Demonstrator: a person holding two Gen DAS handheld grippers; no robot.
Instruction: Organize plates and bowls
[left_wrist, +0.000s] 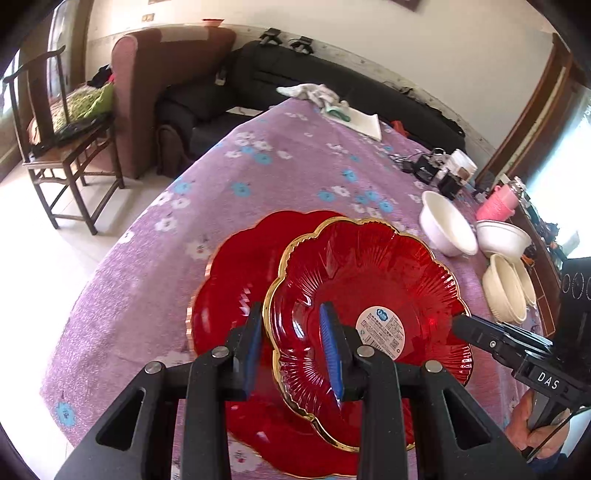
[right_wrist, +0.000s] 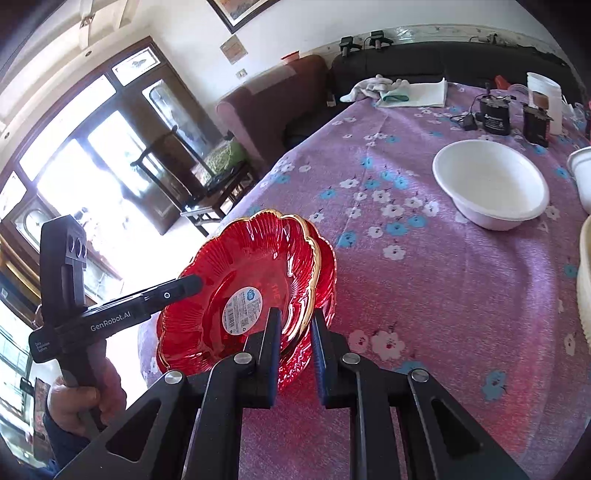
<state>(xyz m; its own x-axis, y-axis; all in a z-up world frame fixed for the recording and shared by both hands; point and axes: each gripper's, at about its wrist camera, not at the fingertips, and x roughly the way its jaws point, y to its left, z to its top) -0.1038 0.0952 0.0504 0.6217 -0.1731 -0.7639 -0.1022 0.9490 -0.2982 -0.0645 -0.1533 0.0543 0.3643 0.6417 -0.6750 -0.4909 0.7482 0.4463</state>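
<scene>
Plates: 2 red scalloped glass plates are sitting together at the near-left edge of the table (left_wrist: 280, 166). The top plate (left_wrist: 369, 295) is overlapping the lower plate (left_wrist: 229, 280) but sitting offset to the right of it, so the stack is not yet square. Judging from that, the plate half is mostly done; final alignment and release are left.

Bowls: 4 in the left wrist view, still loose. White bowl 1 (left_wrist: 445, 229) is standing alone, white bowl 2 (left_wrist: 502, 236) is just beside it, and 2 cream bowls (left_wrist: 506, 291) are nesting on their sides. Bowl stacking looks not started for the white ones.

Grippers: the left gripper (left_wrist: 291, 350) is straddling the top plate's near-left rim, 1 blue pad outside and 1 inside, with a visible gap, so it looks loosely placed; I cannot tell if it is gripping. The right gripper (right_wrist: 295, 354) is bracketing the opposite rim of both plates, pads close in, but contact is unclear.

Orientation: the top plate is facing up, label (left_wrist: 380, 332) readable through the glass at centre. It is roughly round, so no real long axis; in the right wrist view it is appearing tilted, left side higher, probably partly lens distortion.
</scene>
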